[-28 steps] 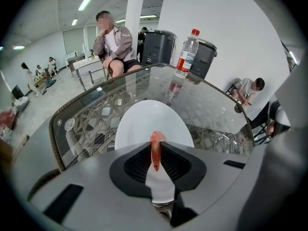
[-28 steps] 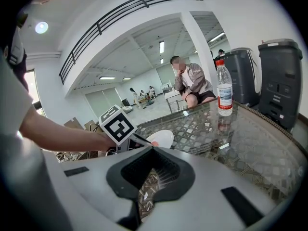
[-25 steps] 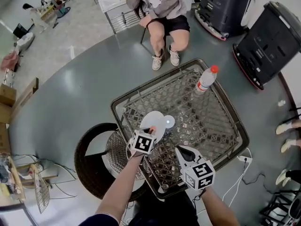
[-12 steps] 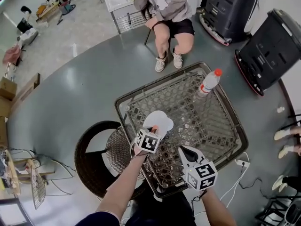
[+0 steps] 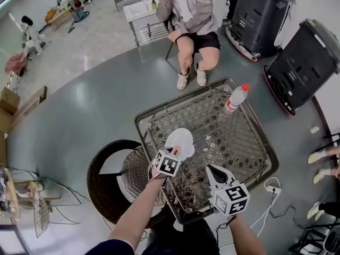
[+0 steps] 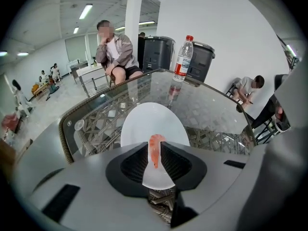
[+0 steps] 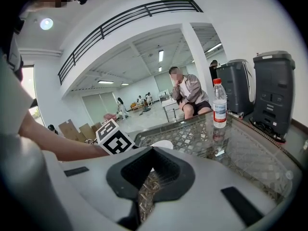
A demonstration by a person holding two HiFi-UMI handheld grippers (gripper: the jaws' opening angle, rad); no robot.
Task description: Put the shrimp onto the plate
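A pink shrimp (image 6: 155,149) is pinched upright between the jaws of my left gripper (image 6: 155,153), which is shut on it. Just beyond and below it a white plate (image 6: 154,124) lies on the glass-topped wicker table (image 6: 216,109). In the head view the left gripper (image 5: 176,151) hovers at the near edge of the plate (image 5: 180,139). My right gripper (image 5: 211,169) is off to the right over the table's near part, shut with nothing in it (image 7: 146,174). From the right gripper view the plate (image 7: 162,144) shows past the left gripper's marker cube (image 7: 114,138).
A plastic water bottle with a red cap (image 5: 235,98) stands at the table's far right corner. A round wicker chair (image 5: 109,179) sits to the table's left. A person (image 5: 188,15) sits on a chair beyond the table. Black bins (image 5: 303,52) stand at the right.
The head view has shifted a little. My left gripper, still holding the shrimp, has stayed at the plate's near edge. The right gripper has barely moved.
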